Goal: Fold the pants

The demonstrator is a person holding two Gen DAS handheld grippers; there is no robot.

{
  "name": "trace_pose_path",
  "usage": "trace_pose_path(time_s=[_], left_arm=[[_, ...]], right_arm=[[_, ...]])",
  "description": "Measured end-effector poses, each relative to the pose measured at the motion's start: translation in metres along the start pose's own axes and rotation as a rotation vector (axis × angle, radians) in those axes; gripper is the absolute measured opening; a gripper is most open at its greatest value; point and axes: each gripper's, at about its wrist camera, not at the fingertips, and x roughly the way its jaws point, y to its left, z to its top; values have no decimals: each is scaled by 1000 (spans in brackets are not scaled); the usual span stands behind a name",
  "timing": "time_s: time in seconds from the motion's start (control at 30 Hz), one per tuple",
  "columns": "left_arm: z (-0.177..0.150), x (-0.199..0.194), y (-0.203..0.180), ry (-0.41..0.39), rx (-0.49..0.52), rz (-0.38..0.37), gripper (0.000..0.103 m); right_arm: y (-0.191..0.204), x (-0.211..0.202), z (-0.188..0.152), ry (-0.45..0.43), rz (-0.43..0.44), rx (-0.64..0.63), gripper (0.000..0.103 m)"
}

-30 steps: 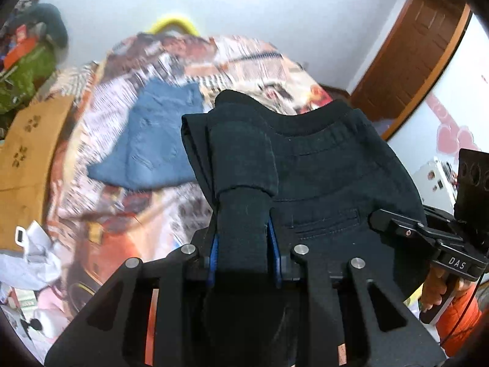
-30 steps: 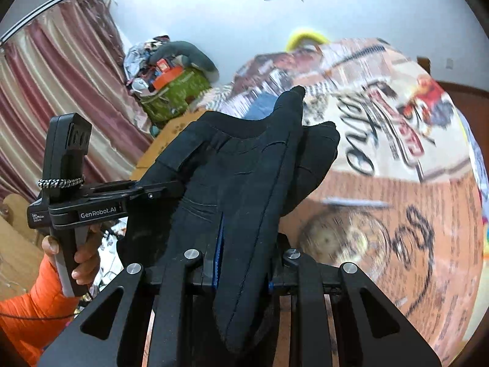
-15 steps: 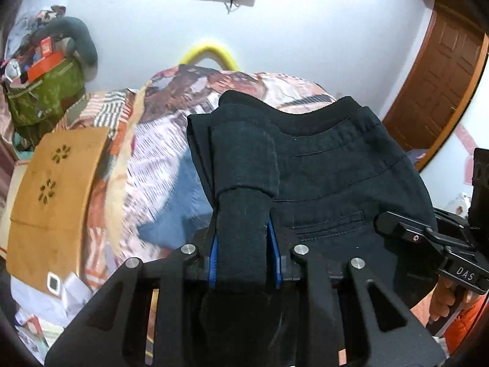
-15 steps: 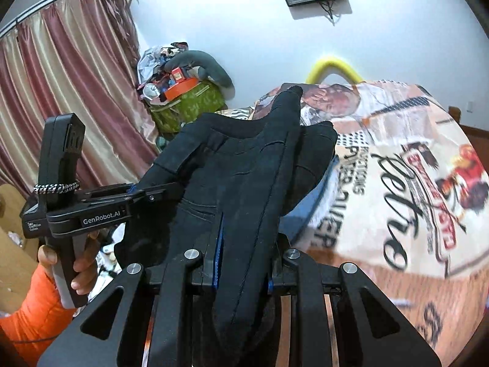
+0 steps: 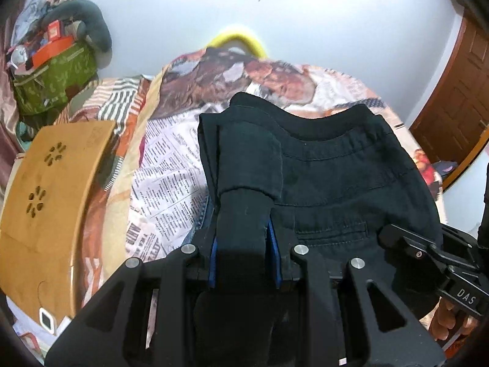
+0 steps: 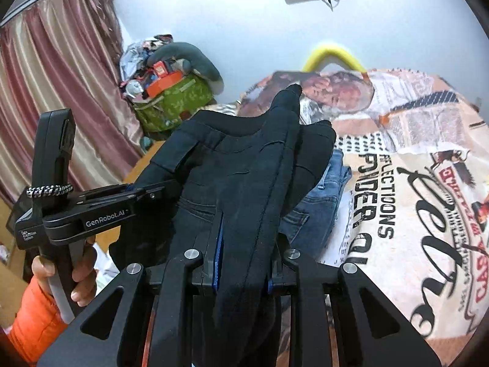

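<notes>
The left gripper (image 5: 243,253) and right gripper (image 6: 243,263) are each clamping a fold of the black pants (image 5: 342,180) above the newspaper-print bedspread (image 6: 428,183), over folded blue jeans (image 6: 318,211).

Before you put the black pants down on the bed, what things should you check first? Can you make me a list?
1. Left gripper shut on the black pants: ok, cloth is bunched between its jaws.
2. Right gripper shut on the pants too: ok.
3. Pants held up off the bedspread: ok, they hang between the two grippers.
4. Landing spot free: not ok, blue jeans lie on the bed right under the pants.
5. Pants folded neatly: cannot tell, the cloth fills both views.
6. Wooden board out of the way: ok, it sits off to the left.
</notes>
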Motion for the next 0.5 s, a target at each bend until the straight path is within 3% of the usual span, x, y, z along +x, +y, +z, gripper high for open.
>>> trace_pose_path(time_s=[0.3, 0.5], left_arm=[[-14, 90, 23, 131, -50, -32, 29], [-25, 93, 31, 99, -61, -17, 54]], right_arm=[[-32, 65, -16, 125, -48, 44, 19], [-38, 60, -26, 150, -93, 9, 27]])
